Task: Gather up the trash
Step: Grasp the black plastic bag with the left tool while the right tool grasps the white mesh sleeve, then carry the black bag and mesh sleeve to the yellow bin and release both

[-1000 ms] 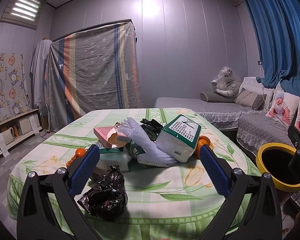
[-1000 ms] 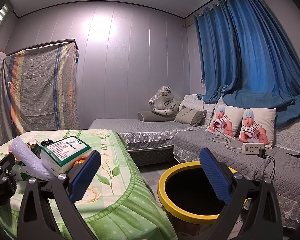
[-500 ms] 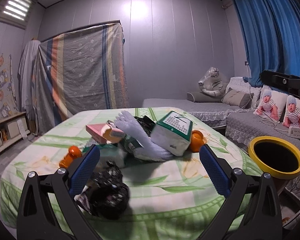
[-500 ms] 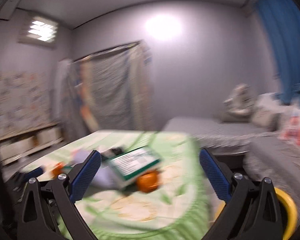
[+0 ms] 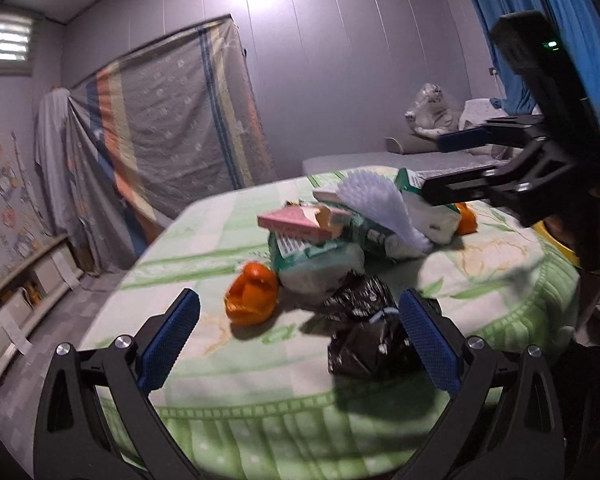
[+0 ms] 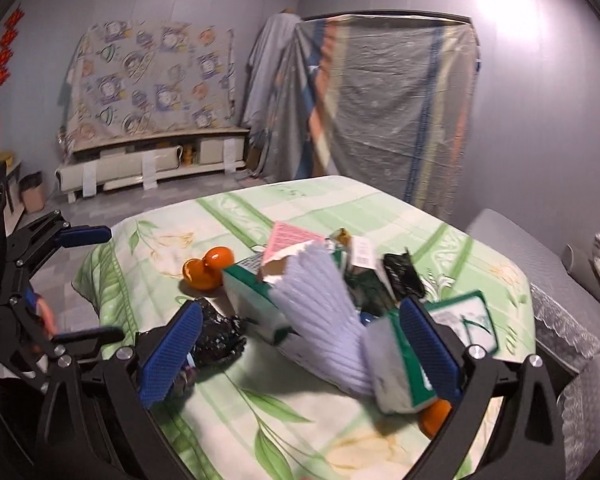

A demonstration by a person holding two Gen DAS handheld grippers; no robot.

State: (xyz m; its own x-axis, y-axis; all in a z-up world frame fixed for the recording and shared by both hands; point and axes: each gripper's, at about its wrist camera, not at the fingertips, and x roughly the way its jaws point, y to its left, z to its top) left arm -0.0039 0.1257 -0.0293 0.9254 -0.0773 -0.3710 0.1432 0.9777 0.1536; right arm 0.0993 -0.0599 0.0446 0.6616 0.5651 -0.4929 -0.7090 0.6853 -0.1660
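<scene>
Trash pile (image 6: 320,292): two orange peels, one black bag (image 5: 364,332); both grippers' fingers spread, empty.

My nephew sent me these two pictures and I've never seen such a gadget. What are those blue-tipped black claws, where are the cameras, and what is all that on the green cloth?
A person holds two hand-held claws, each with a camera looking along its fingers. The left gripper and right gripper are both open, holding nothing. Each also shows in the other's picture. On the green flowered tablecloth lies trash: a crumpled black plastic bag, orange peel, a torn pink carton, a white ribbed foam sheet and a green-and-white tissue pack.
</scene>
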